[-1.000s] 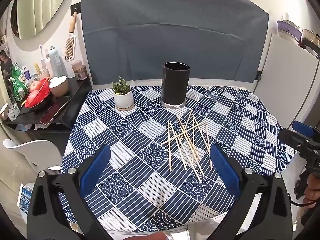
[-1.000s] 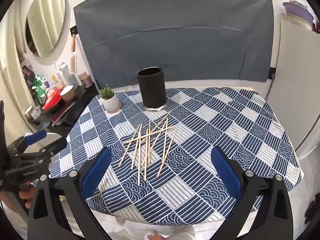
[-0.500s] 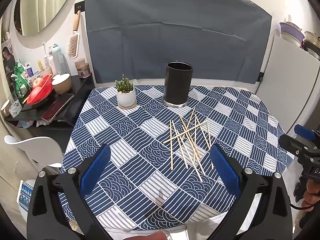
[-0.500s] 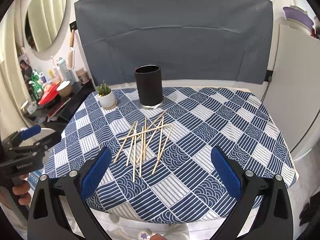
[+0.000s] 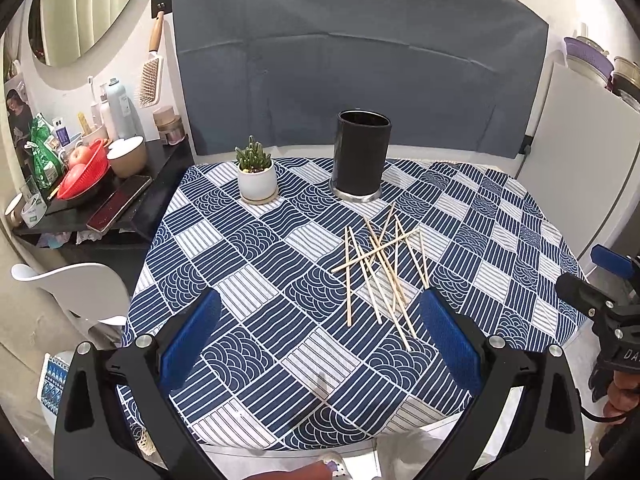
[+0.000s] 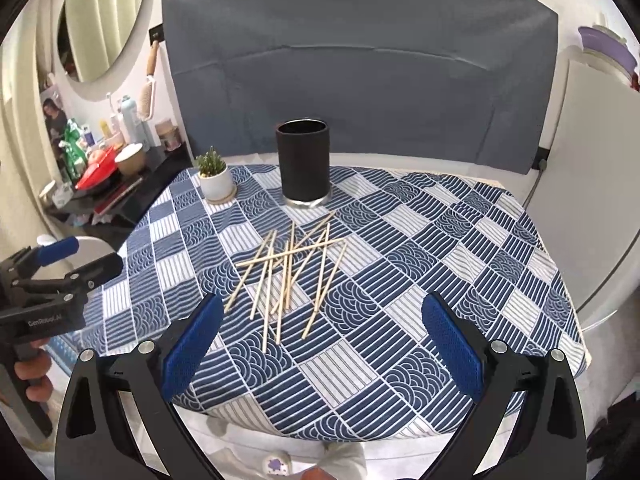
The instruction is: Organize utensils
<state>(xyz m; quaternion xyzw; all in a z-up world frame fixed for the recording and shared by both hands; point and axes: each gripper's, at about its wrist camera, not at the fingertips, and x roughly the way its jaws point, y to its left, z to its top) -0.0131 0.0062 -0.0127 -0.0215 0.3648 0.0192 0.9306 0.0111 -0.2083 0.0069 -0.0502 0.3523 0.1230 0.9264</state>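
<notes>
Beyond my right gripper [image 6: 320,340], jaws spread empty like the left's, the chopsticks [image 6: 290,272] point toward the holder [image 6: 303,166].

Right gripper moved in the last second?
Yes. In the left wrist view the right gripper sits lower and further toward the right edge relative to the tablecloth, so it is backing away from the table.

We are seeing the tall black cylindrical holder [image 5: 363,156] only from outside; its inside is hidden. The loose pile of thin wooden sticks [image 6: 289,272] is crossing too densely to count. The patterned tablecloth's [image 5: 256,360] near edge is disappearing behind the left gripper's blue-padded fingers [image 5: 450,340].
</notes>
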